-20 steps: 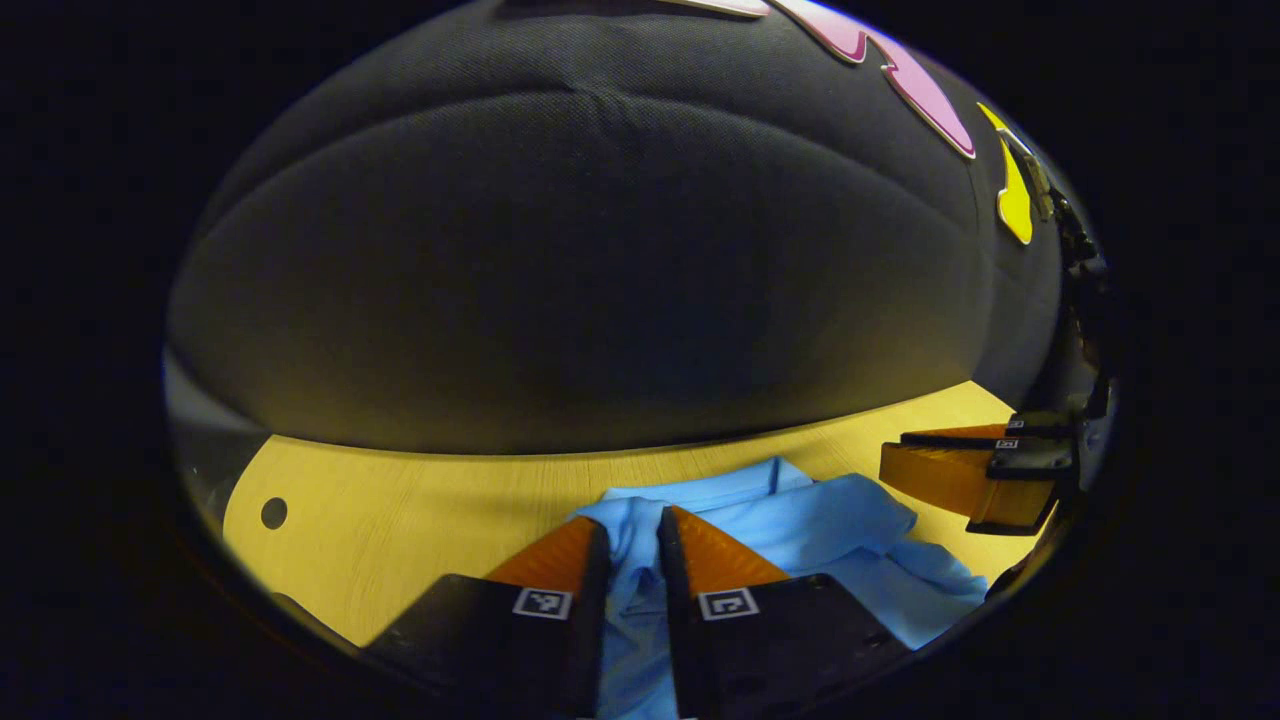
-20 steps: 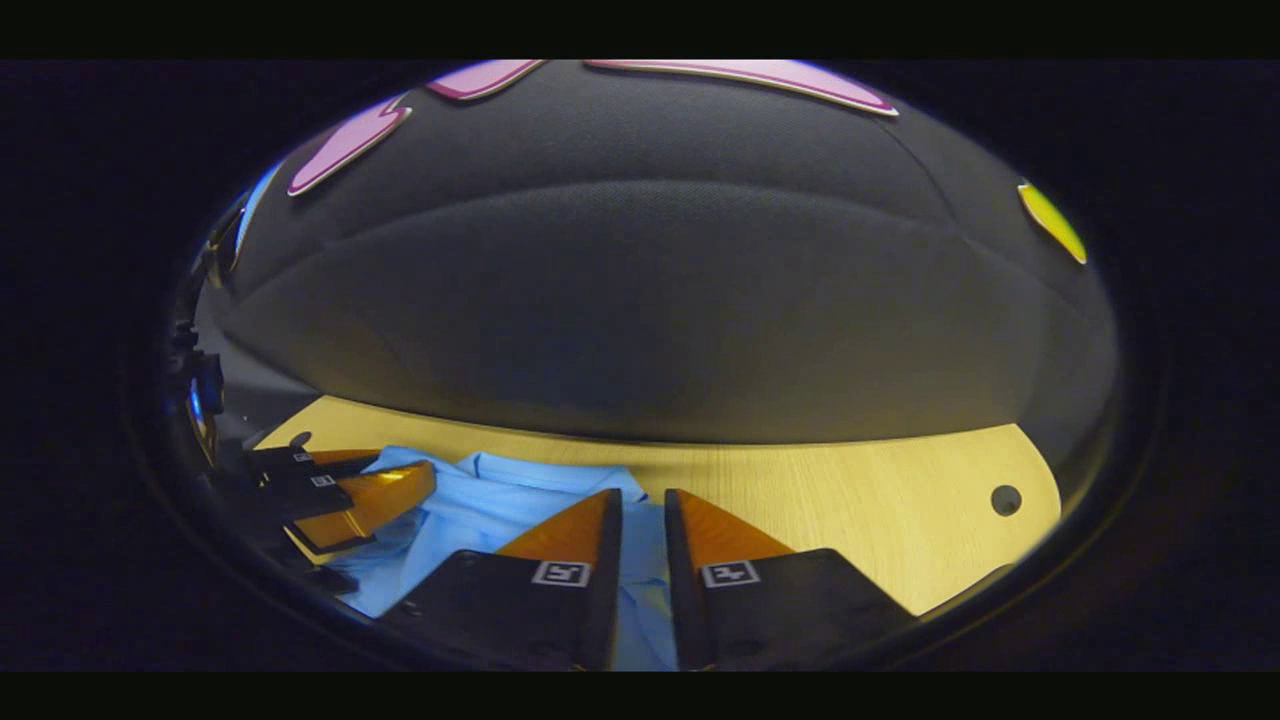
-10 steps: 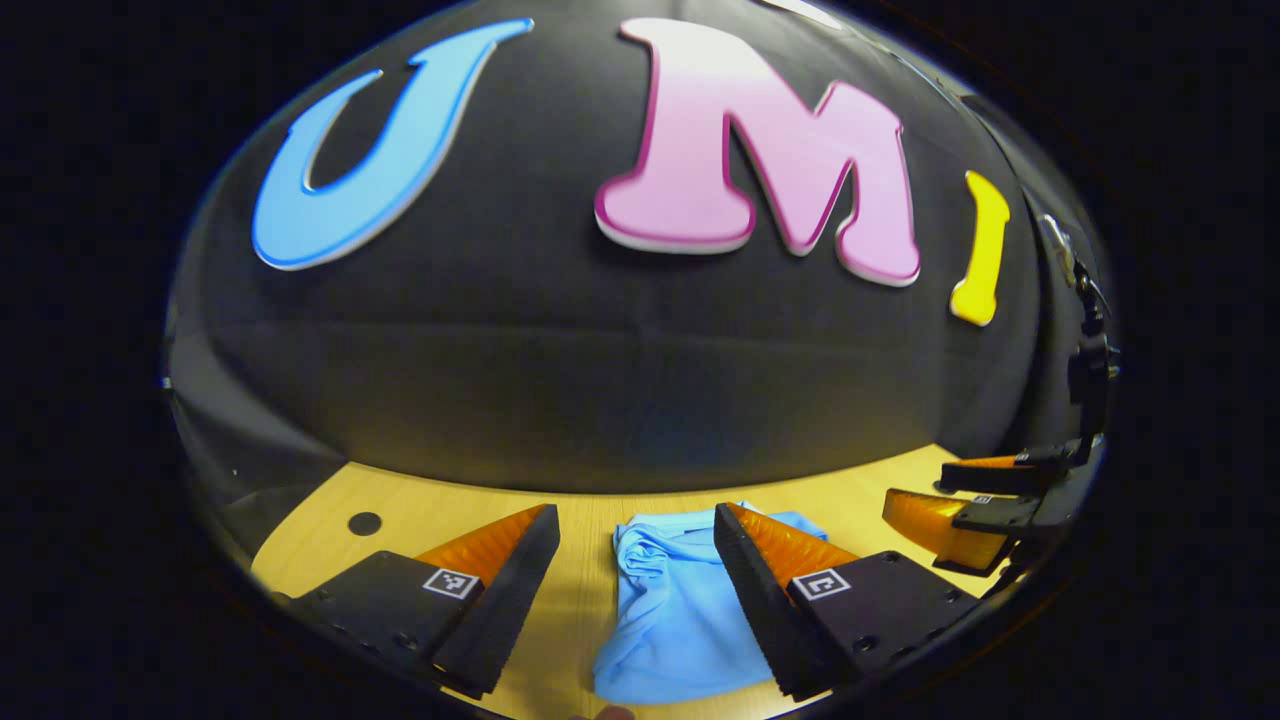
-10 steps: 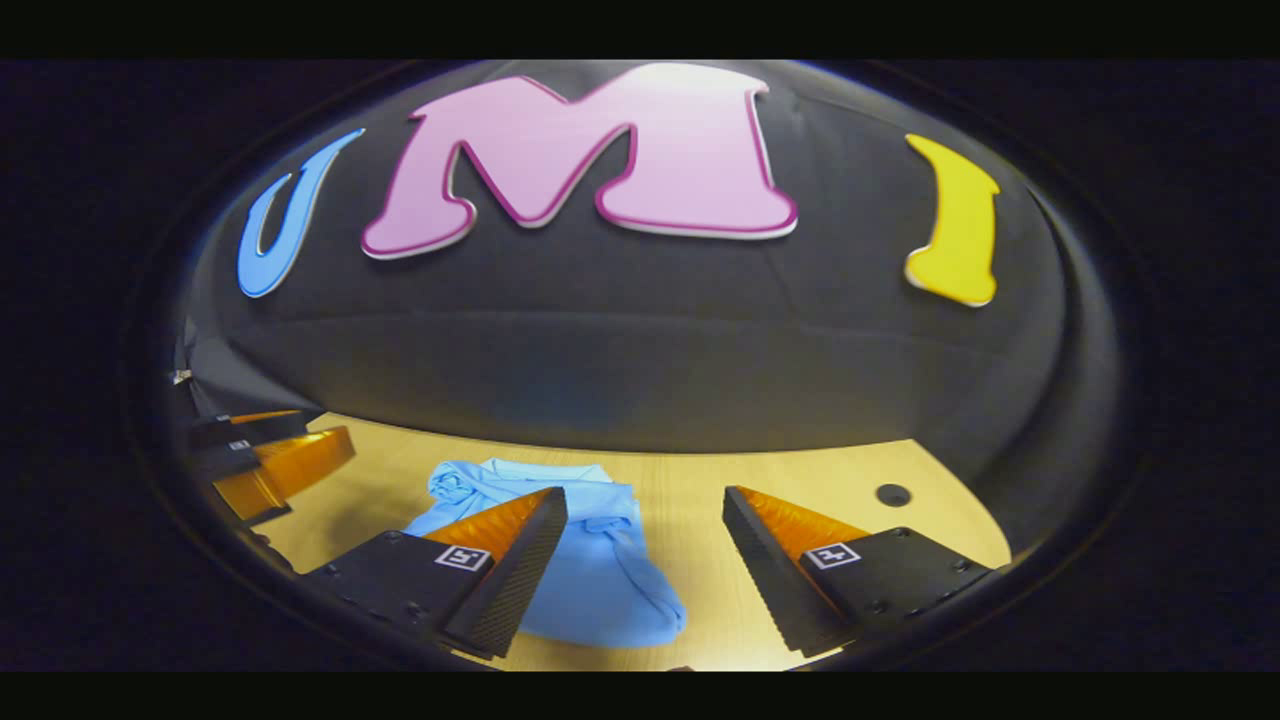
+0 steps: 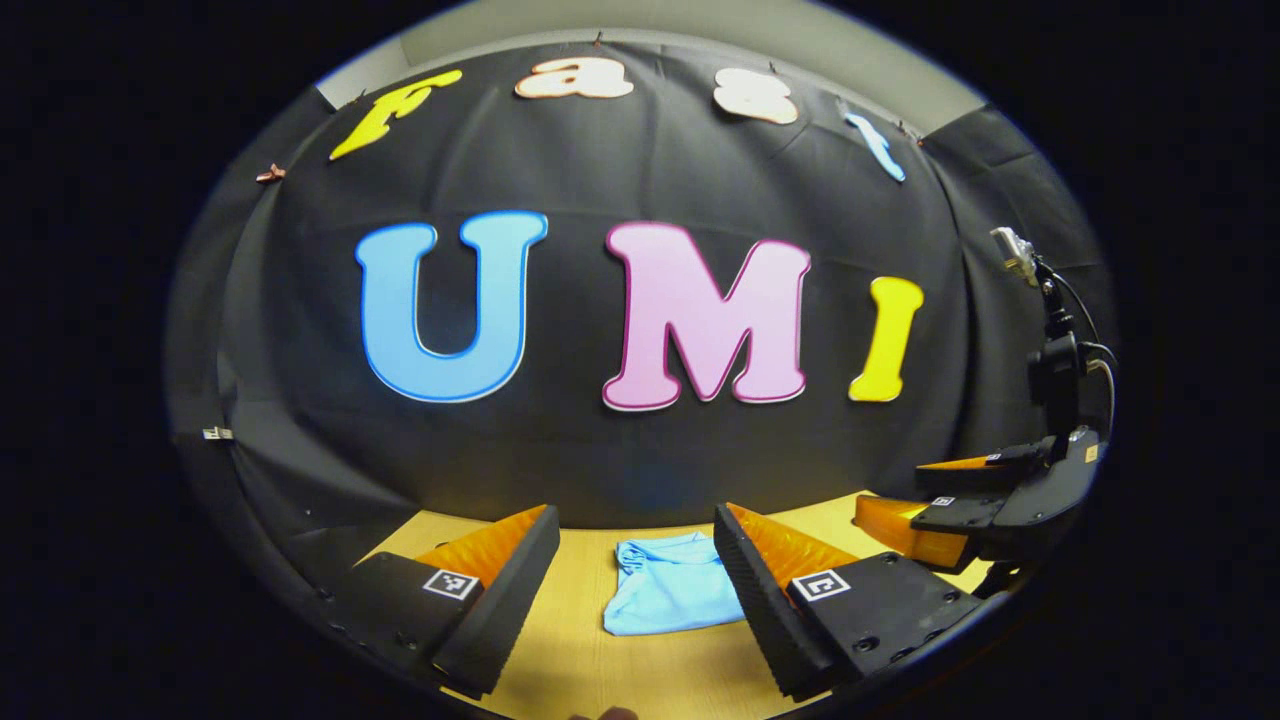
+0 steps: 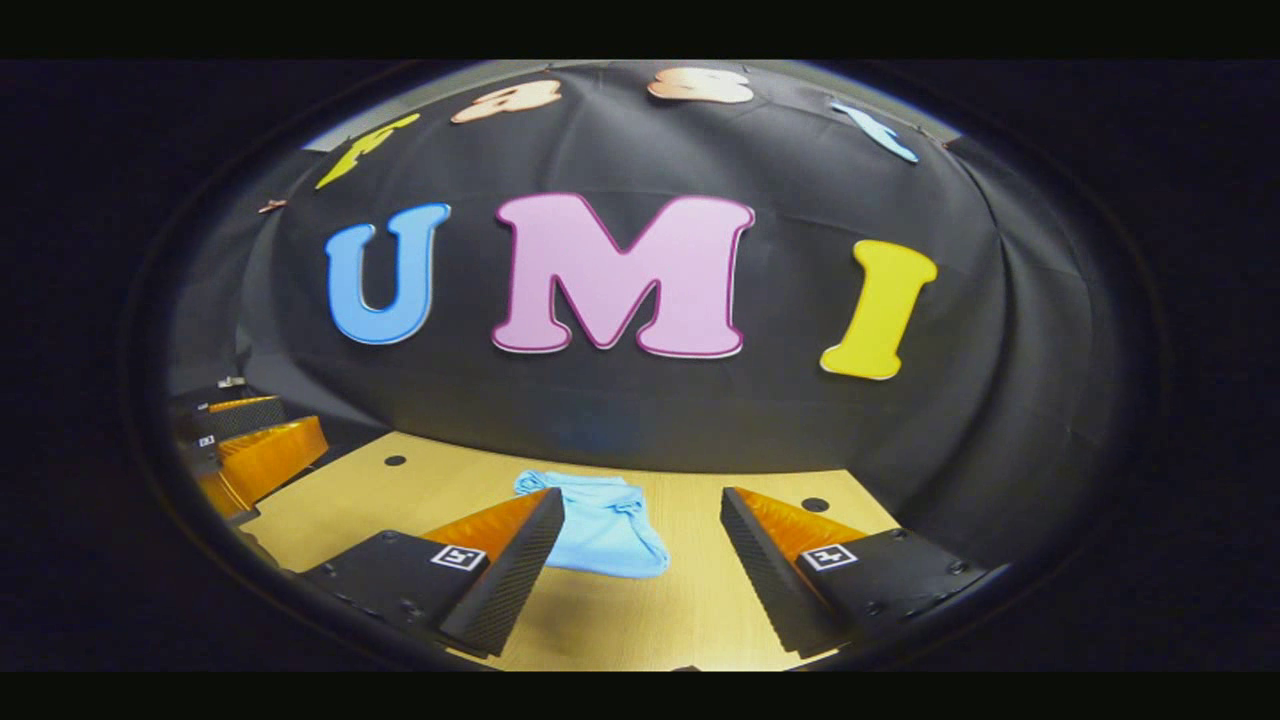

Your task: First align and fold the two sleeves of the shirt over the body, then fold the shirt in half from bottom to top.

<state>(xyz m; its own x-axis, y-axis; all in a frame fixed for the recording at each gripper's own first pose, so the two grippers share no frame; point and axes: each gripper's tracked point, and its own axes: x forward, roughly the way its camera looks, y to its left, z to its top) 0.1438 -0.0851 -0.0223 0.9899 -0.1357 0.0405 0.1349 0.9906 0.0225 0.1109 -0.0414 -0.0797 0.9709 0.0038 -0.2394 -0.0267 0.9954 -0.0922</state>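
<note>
Shirt of light blue cloth (image 5: 668,597) lies folded into a compact bundle near the pale wooden table's (image 6: 690,620) far edge, seemingly finished, both tongs (image 5: 636,570) (image 6: 640,545) released, apart from it.

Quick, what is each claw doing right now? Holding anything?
Left claw: open, holding nothing; the folded light blue shirt lies on the wooden table ahead.
Right claw: open, holding nothing.
</note>
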